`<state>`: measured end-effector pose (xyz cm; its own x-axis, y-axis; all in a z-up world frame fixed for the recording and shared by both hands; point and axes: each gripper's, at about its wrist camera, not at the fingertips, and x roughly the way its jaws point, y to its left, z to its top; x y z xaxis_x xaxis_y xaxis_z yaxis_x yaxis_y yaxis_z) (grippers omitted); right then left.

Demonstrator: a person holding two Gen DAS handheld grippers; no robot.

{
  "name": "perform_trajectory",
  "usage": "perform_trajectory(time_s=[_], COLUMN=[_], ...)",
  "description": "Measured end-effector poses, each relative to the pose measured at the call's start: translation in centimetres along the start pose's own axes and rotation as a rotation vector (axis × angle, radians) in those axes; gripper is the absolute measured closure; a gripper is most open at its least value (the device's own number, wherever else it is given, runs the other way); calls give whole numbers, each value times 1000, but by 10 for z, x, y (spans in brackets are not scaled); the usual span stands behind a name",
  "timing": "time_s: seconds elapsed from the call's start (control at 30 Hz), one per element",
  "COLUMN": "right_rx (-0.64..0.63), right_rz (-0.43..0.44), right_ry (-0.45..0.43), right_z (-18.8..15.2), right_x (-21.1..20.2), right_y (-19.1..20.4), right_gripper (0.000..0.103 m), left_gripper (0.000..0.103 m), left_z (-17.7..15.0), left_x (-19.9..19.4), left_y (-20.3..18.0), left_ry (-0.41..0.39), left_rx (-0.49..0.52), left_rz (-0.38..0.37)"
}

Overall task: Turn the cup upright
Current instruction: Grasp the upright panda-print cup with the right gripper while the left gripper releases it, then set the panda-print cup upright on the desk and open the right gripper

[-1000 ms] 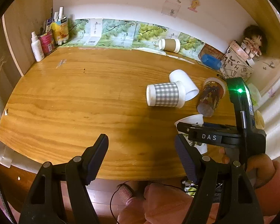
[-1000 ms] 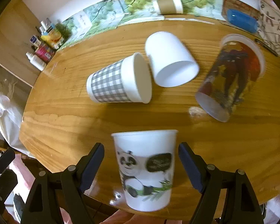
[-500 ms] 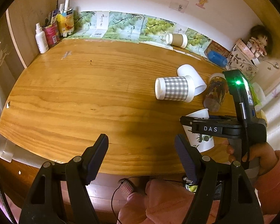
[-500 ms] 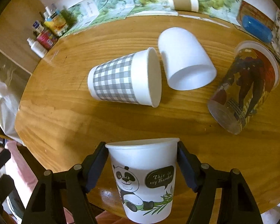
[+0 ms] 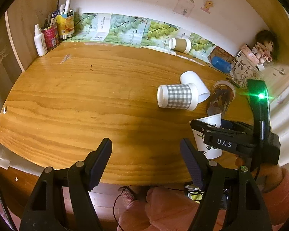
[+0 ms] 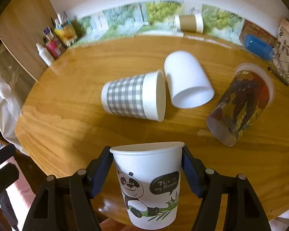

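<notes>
A white panda paper cup [image 6: 150, 184] stands upright between the fingers of my right gripper [image 6: 147, 165], which is shut on it just below the rim; it also shows in the left wrist view [image 5: 210, 134]. A grey checked cup [image 6: 133, 98] lies on its side with its mouth to the right. A plain white cup [image 6: 186, 80] lies on its side beside it. A clear printed cup [image 6: 242, 104] lies on its side at the right. My left gripper [image 5: 145, 163] is open and empty over the table's near edge.
A brown-sleeved cup [image 5: 180, 45] lies on its side at the back. Bottles and cartons [image 5: 52, 32] stand at the back left. A blue case [image 5: 220, 64], a patterned box and a doll sit at the back right. The wooden table [image 5: 77, 96] shows bare wood on the left.
My right gripper has closed from open onto the panda cup. The left gripper has stayed open and pulled back a little.
</notes>
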<state>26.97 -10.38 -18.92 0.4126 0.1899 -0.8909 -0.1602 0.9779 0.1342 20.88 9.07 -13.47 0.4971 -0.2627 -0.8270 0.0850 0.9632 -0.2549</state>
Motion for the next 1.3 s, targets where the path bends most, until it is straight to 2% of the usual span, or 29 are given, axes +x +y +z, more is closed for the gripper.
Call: perform_trajectory(time_s=[0.13,0.27,0.53,0.73,0.97,1.3], right_rx=[-4,-55,-20,-16,-20,-116], right_rz=[19,-7,-18,-91,-158,-197], right_ry=[-144,-302,-508,-661,-720,-756], right_z=[-8,-18,-36,-52,-61,-77], right_x=[-18,-33,-40,-42,-33,-24], right_y=[1,11,9,8,12,31], right_gripper=[33,33,33,33,33,33], left_gripper=[26,26,26,26,26,26], left_z=[3,7,9,7,6,6], left_x=[-1,-5,-11,-15,-26,-31], left_y=[-1,2,15,21,20,17], left_ry=[-5,-26,-48,-54,-80,-87], left_rx=[13,8,-26,-45,-52,-63], left_rz=[-26,-31,-18,5,10,-6])
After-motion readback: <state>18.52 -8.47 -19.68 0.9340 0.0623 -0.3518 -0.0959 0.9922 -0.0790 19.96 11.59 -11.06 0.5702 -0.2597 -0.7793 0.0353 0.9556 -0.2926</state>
